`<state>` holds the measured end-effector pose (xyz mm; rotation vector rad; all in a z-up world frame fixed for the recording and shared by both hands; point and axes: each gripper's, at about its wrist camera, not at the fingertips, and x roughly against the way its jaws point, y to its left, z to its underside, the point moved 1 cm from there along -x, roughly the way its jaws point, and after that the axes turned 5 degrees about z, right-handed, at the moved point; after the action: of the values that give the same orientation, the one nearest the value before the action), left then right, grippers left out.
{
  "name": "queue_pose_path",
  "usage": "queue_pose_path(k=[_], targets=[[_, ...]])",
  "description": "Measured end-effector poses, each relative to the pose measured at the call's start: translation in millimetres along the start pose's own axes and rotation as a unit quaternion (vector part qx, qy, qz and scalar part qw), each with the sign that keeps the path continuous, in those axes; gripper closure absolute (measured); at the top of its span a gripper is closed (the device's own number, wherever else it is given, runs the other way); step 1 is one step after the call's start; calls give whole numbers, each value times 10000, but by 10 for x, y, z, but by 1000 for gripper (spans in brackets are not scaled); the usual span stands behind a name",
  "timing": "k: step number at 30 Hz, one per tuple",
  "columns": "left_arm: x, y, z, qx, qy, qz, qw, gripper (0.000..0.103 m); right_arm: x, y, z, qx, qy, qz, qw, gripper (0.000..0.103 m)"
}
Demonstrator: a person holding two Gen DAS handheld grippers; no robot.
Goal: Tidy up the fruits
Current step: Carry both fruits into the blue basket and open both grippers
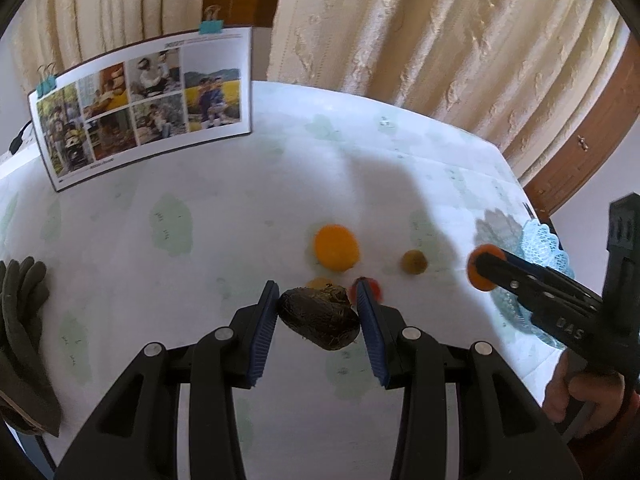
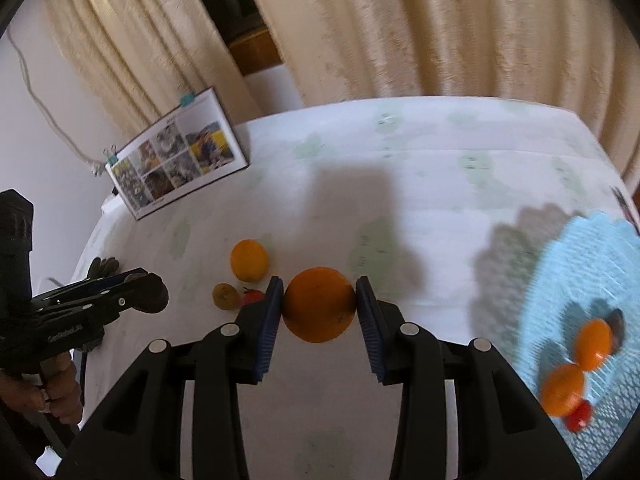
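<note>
My left gripper is shut on a dark brown avocado above the table. My right gripper is shut on an orange and holds it in the air; it shows from the side in the left wrist view. On the cloth lie a yellow-orange fruit, a small brown kiwi and a small red fruit. The light blue lace basket at the right holds two small oranges and a red fruit.
A white tablecloth with pale green patches covers the table. A clipped photo board stands at the back left. A dark glove lies at the left edge. Curtains hang behind.
</note>
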<state>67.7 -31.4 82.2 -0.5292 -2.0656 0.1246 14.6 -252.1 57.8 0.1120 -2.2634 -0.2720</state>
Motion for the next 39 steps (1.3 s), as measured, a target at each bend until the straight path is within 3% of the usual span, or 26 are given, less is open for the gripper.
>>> queue_pose_path(k=[6,21,30,39], targets=[[-39,-334,-32,-218,-9,132,9997,62,394,-476,126,-442,-236,310,9983,65],[-225,-1259,-4,-757,77,454,9961,62,1014,-1598,578,-1293,-370,1124,9845,64],[-346,-1765,42,-1037,133,622,9926,62,1168,-1908,751,-1488,-384,1342,9790,64],[-433,-2005,77,-1176,180,685,9905,62,1332,-1973,762,-1427,-594,1391,9782,64]])
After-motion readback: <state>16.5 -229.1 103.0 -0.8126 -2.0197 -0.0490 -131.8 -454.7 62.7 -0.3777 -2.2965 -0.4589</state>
